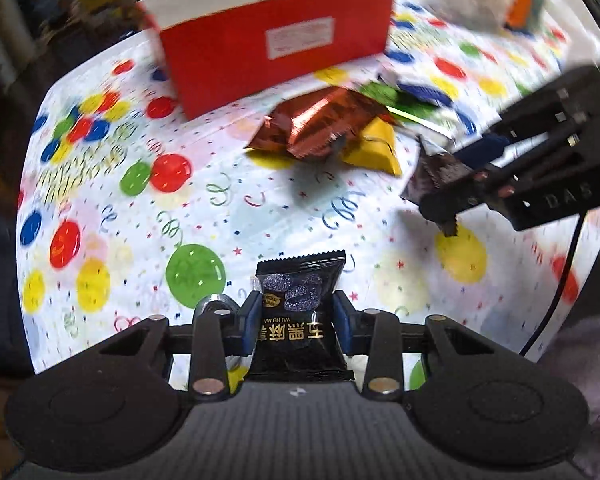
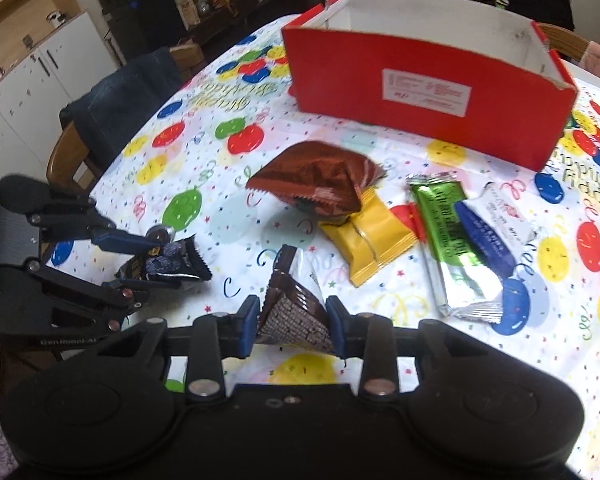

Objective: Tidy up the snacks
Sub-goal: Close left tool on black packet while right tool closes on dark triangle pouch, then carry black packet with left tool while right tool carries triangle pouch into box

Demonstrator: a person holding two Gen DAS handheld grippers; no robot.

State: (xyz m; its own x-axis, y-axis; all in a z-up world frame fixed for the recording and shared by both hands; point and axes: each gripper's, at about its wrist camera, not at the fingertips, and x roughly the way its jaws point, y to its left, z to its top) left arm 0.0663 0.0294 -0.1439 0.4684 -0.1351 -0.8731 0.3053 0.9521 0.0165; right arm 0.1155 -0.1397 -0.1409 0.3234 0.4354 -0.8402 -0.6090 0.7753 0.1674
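Observation:
My left gripper is shut on a black snack packet with gold lettering, held above the table; it also shows in the right wrist view. My right gripper is shut on a dark brown patterned packet, which also shows in the left wrist view. An open red box stands at the far side, and shows in the left wrist view. In front of it lie a shiny brown packet, a yellow packet, a green bar and a blue-and-white packet.
The table wears a white balloon-print cloth. A wooden chair with a dark jacket stands at the table's left edge. White cabinets and shelves line the far wall. A black cable hangs from the right gripper.

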